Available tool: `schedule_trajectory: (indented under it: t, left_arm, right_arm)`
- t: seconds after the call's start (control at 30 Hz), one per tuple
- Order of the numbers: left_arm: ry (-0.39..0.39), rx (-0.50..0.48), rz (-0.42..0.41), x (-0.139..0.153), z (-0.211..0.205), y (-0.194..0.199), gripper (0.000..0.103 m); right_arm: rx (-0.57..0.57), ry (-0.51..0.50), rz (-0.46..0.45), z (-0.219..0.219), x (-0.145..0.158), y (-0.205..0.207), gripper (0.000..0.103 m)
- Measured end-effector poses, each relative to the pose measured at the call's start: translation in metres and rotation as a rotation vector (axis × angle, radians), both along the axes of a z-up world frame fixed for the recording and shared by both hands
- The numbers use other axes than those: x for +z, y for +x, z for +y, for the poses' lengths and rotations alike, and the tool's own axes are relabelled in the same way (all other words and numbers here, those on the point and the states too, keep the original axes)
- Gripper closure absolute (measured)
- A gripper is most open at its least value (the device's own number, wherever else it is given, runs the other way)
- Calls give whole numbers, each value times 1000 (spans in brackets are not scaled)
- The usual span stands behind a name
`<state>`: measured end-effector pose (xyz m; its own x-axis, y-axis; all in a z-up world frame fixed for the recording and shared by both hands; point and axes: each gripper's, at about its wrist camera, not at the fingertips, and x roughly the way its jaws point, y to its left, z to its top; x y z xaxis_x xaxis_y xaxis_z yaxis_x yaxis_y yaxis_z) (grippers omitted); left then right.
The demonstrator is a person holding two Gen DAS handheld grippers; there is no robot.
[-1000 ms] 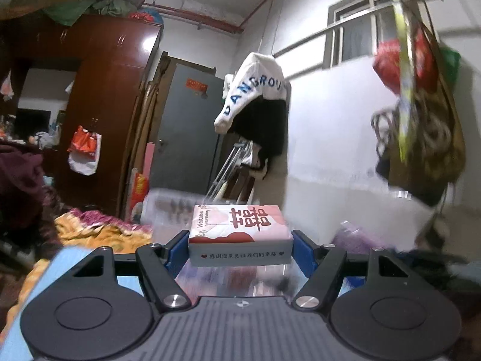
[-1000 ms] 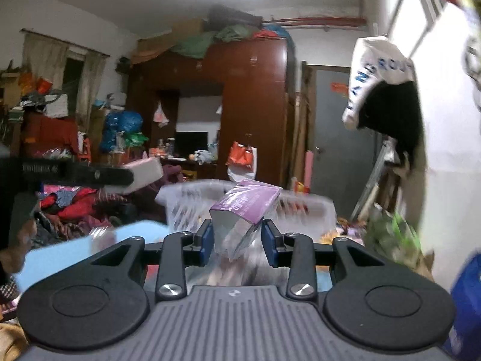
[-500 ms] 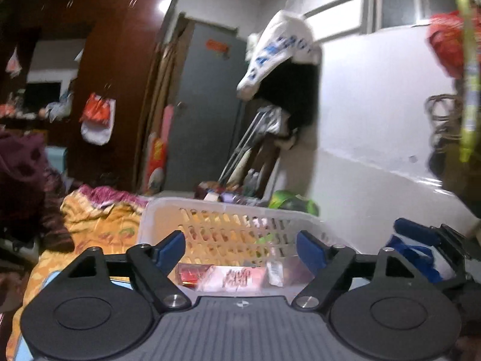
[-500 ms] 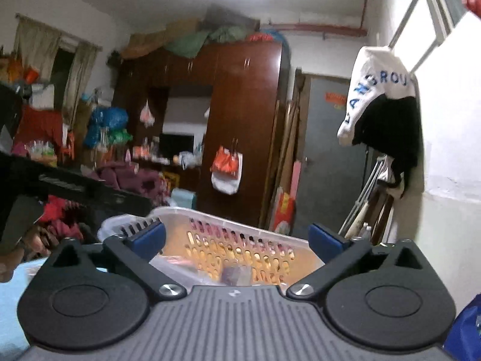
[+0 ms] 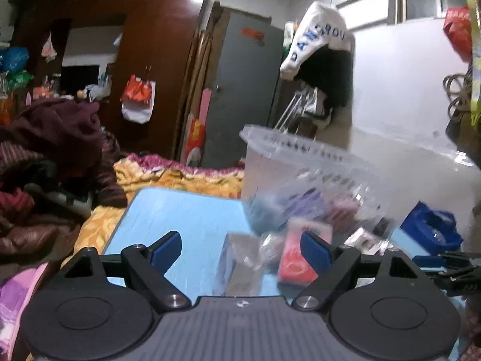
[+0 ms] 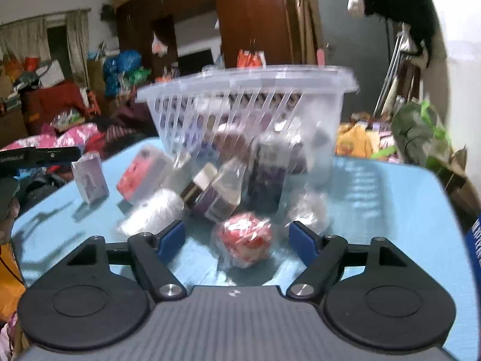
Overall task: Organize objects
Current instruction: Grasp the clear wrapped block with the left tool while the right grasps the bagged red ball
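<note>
Left wrist view: the left gripper [image 5: 240, 248] hangs over the blue desk [image 5: 186, 213] with jaws spread wide and nothing between them; the pink-and-white box it carried a second ago is gone from its grasp. The white slatted basket [image 5: 303, 156], seen upright half a second ago, now looks tipped and blurred, while a red packet [image 5: 296, 255] and a clear wrapped item [image 5: 240, 258] lie on the desk just ahead.

Right wrist view: the right gripper [image 6: 237, 239] is likewise wide open and empty, its purple-topped bag released. The basket [image 6: 246, 87] appears tilted, its load spilling toward the camera: a red-and-white wrapped bundle [image 6: 245, 239] nearest, a purple carton [image 6: 218, 195], a dark packet [image 6: 267, 177], a pink pack [image 6: 136, 170]. A small card [image 6: 90, 180] stands apart at left.

Judged from this, sorting starts afresh, with loose items to collect.
</note>
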<state>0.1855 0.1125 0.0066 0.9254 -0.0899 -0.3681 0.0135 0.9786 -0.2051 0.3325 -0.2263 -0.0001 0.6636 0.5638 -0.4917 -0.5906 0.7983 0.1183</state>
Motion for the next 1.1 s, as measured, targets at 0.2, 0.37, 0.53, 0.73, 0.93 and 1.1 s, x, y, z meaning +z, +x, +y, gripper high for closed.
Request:
schedule_trajectory:
  t: [0.2,0.37,0.53,0.73,0.93,1.1]
  left_arm:
    - [53,-4,117,-16,-12,26,30]
    - [4,-22,100,-24,-10,19,65]
    - [-112,-153,-56,-17,-18,-3,65]
    - [-183,-306,-103,-22,-40,3,65]
    - [-104,-252,-172,-24,-41,-15,65]
    - [-89,-258,-174,-24,-42,-15,65]
  right_arm:
    - [-23,-42,26,8,-6,0,37]
    - [-18,-53,-12,8,-8,-10,53]
    - [-31,66,-91,-5,-1,-22,53]
    - [-88,185,-134,-24,2,-27,53]
    - [-170,179,-255,-22,5,-42,53]
    - [-174,130,-300,-12,6,-45,53]
